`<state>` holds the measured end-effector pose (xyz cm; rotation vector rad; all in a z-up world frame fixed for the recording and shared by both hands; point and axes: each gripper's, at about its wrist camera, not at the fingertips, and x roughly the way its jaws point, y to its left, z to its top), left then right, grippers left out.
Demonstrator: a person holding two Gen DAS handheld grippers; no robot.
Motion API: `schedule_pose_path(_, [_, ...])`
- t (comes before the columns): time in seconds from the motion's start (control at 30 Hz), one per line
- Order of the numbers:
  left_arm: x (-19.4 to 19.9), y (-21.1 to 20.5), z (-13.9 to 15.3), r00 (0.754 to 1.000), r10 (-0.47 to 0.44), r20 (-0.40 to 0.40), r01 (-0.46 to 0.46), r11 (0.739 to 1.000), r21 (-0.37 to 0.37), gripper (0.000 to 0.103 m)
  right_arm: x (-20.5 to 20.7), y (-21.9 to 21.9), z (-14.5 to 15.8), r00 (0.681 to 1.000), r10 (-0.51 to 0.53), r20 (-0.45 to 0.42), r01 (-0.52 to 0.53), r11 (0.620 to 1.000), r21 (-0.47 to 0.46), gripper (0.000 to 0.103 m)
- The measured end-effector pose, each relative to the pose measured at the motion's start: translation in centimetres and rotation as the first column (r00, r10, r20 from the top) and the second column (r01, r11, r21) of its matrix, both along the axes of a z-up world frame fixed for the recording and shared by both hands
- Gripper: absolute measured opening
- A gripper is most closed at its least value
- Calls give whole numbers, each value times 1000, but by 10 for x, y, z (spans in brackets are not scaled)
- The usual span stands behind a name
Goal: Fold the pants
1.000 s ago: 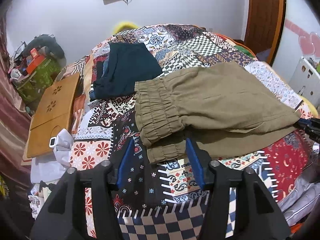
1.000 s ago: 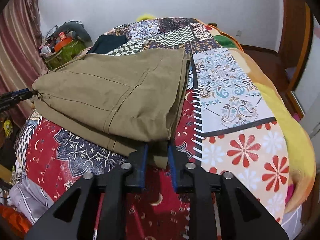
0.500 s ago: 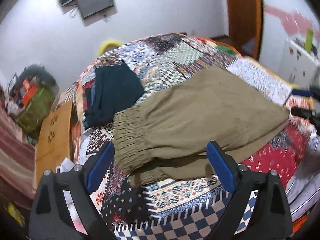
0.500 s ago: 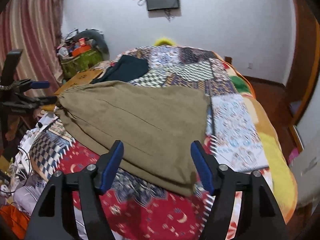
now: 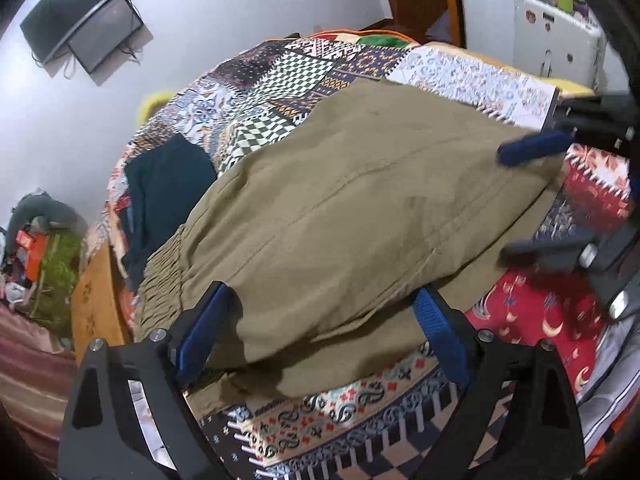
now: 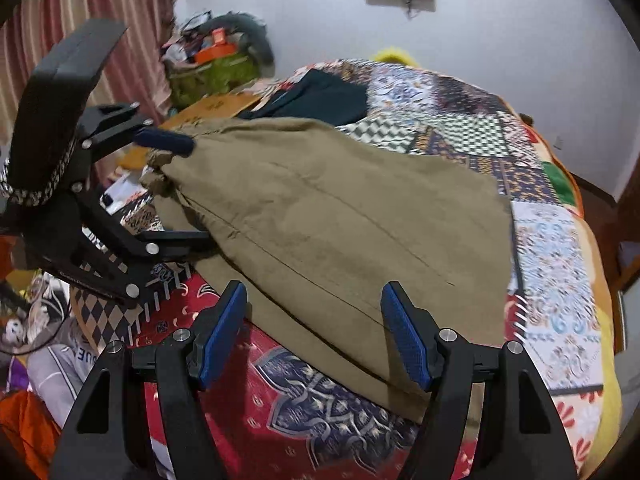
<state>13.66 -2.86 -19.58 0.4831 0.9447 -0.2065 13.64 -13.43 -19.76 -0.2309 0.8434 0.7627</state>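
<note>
Little can be read. On a pale grey garment (image 6: 60, 372) lying below the patchwork bedspread (image 6: 556, 264), at its near left corner, dark letters stand upside down and read roughly "UE"; the rest of the word is hidden in folds. Small stickers on the white cabinet (image 5: 560, 36) beyond the bedspread's far right edge are too blurred to read.

the folded pants (image 5: 344, 216) lie across the middle of the quilt (image 5: 304, 64) on the bed. my left gripper (image 5: 320, 340) sits at their gathered waistband end, my right gripper (image 6: 316, 332) at the opposite end. beyond the pants, toward the wall, lies a second folded garment (image 5: 164, 192).
</note>
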Motion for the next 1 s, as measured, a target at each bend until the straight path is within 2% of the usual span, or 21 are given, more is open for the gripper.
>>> schedule_pose_path(0.17, [17, 15, 19, 998, 41, -41, -47, 987, -152, 87, 3, 16, -3, 999, 40, 21, -40, 999, -32, 66])
schedule_pose_path(0.27, [18, 18, 23, 998, 51, -38, -57, 984, -167, 80, 7, 24, -3, 998, 54, 41, -52, 997, -54, 64])
schedule_pose_path(0.33, [14, 16, 23, 999, 42, -31, -47, 986, -161, 74, 8, 25, -1, 996, 56, 64, -52, 997, -58, 45])
schedule_pose_path(0.43, [5, 12, 20, 1000, 27, 2, -27, 992, -126, 58, 9, 26, 5, 995, 53, 85, -48, 997, -56, 23])
schedule_pose_path(0.5, [0, 10, 20, 1000, 25, 7, -24, 992, -125, 32, 7, 24, 9, 993, 51, 109, -46, 998, -47, 16])
schedule_pose_path(0.6, [-6, 8, 25, 998, 34, 45, -29, 992, -120, 20, -1, 23, 16, 987, 59, 150, -52, 997, -56, 11])
schedule_pose_path(0.8, [-18, 11, 38, 997, 44, 62, -32, 983, -179, 13, -15, 18, 29, 979, 57, 195, -52, 998, -34, 9])
schedule_pose_path(1.0, [-31, 9, 32, 999, 30, 46, -22, 986, -167, 14, -25, 19, 25, 980, 73, 184, -65, 997, -50, 9])
